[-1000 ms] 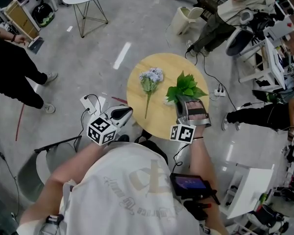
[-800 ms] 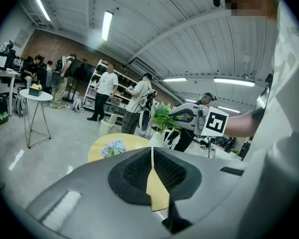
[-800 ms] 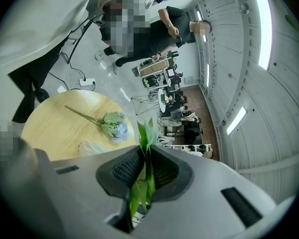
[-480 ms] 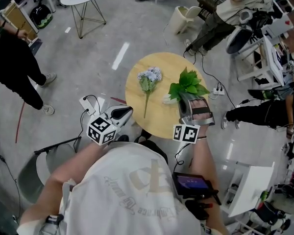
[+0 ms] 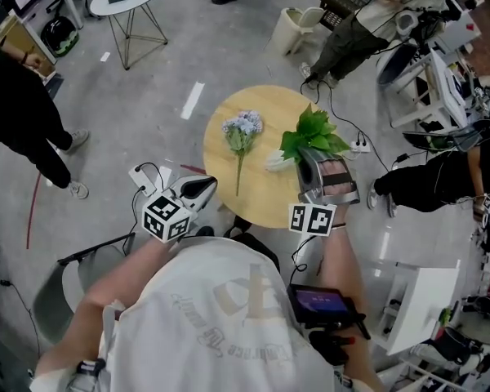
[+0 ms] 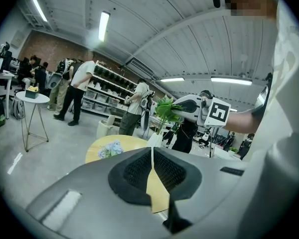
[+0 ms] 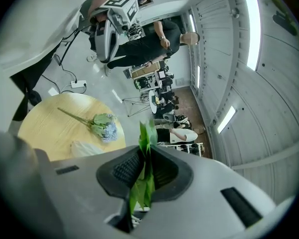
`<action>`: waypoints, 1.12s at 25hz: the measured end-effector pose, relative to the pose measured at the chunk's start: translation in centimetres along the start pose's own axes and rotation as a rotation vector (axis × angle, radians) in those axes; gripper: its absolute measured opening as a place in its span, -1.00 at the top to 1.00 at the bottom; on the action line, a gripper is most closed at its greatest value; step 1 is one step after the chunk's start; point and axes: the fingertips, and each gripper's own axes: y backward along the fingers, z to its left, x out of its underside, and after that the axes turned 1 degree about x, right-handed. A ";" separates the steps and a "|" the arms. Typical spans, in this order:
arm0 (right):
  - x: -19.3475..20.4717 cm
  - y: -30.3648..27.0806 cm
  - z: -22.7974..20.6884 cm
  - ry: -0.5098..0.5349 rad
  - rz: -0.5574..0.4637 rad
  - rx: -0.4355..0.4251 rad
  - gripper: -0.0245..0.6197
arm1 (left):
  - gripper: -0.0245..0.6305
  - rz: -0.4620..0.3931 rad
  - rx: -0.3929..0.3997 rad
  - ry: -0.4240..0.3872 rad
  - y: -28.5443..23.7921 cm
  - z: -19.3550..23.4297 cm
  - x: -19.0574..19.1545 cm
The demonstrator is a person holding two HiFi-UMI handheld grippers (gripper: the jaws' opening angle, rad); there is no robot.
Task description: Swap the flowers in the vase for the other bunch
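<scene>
Right hand-held gripper [image 5: 308, 158] is clamped on the green bunch [image 5: 313, 135], and the right gripper view shows the leaves pinched between the closed jaws. The bunch stands upright over the right side of the round tabletop [image 5: 269, 104]. The white vase [image 5: 278, 161] sits just below and to its left. Whether the stems have cleared the mouth, I can't tell.

Left hand-held gripper [image 5: 206, 186] hangs off the near-left edge, jaws shut and nothing in them.

Now the one that matters: the blue bunch [image 5: 241, 127] lies flat near the middle of the tabletop, apart from the vase. Its head points at the far edge and its thin stem runs back toward the near edge. That stem end sits just ahead and to the right of the left hand-held gripper, clearly the closer of the two. Pale blue blooms, green leaves under them, one long straight stem. My guess is it's light and floppy, best taken low on the stem.
</scene>
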 end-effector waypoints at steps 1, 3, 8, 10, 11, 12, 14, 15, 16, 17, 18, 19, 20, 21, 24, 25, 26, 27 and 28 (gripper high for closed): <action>0.1 0.2 -0.3 -0.004 0.001 0.006 0.82 | 0.87 0.000 0.001 -0.001 0.0 -0.1 0.0; 0.3 0.4 -0.8 -0.014 0.001 0.014 0.82 | 0.87 0.001 0.005 -0.003 -0.1 -0.2 0.0; 1.0 1.1 -2.5 -0.060 0.002 0.031 0.83 | 0.87 0.001 0.018 -0.008 -0.3 -0.4 -0.3; 1.4 1.7 -3.4 -0.084 0.003 0.038 0.83 | 0.87 0.001 0.024 -0.010 -0.3 -0.6 -0.4; 1.6 2.0 -3.8 -0.094 0.004 0.041 0.83 | 0.87 0.001 0.027 -0.011 -0.3 -0.7 -0.3; 1.9 2.3 -4.1 -0.102 0.007 0.046 0.83 | 0.87 0.002 0.031 -0.011 -0.3 -0.8 -0.3; 2.3 2.8 -4.8 -0.116 0.015 0.057 0.83 | 0.87 0.005 0.040 -0.014 -0.4 -1.0 -0.2; 2.5 3.1 -5.1 -0.123 0.018 0.064 0.83 | 0.87 0.006 0.046 -0.016 -0.4 -1.1 -0.2; 2.7 3.4 -5.5 -0.132 0.021 0.071 0.83 | 0.87 0.007 0.052 -0.019 -0.5 -1.3 -0.2; 2.9 3.7 -5.9 -0.140 0.026 0.079 0.83 | 0.87 0.008 0.059 -0.022 -0.7 -1.4 -0.2; 3.1 4.0 -6.2 -0.150 0.030 0.086 0.83 | 0.87 0.010 0.067 -0.025 -0.8 -1.5 -0.2; 3.3 4.4 -6.6 -0.161 0.035 0.094 0.83 | 0.87 0.012 0.074 -0.027 -0.9 -1.6 -0.2; 3.5 4.7 -6.9 -0.173 0.039 0.102 0.83 | 0.87 0.013 0.080 -0.029 -1.0 -1.7 -0.2; 3.7 5.2 -7.2 -0.186 0.043 0.111 0.83 | 0.87 0.015 0.084 -0.030 -1.0 -1.9 -0.1; 4.3 6.6 -8.0 -0.221 0.056 0.136 0.83 | 0.87 0.021 0.099 -0.036 -1.0 -2.5 0.1; 4.5 7.1 -8.2 -0.234 0.062 0.144 0.83 | 0.87 0.023 0.107 -0.038 -1.0 -2.7 0.1; 4.7 7.5 -8.5 -0.247 0.070 0.152 0.83 | 0.87 0.024 0.115 -0.039 -1.1 -2.9 0.1; 5.0 8.0 -8.7 -0.260 0.077 0.159 0.83 | 0.87 0.026 0.124 -0.041 -1.2 -3.1 0.0; 5.2 8.5 -8.9 -0.272 0.084 0.167 0.83 | 0.87 0.028 0.132 -0.044 -1.3 -3.3 0.0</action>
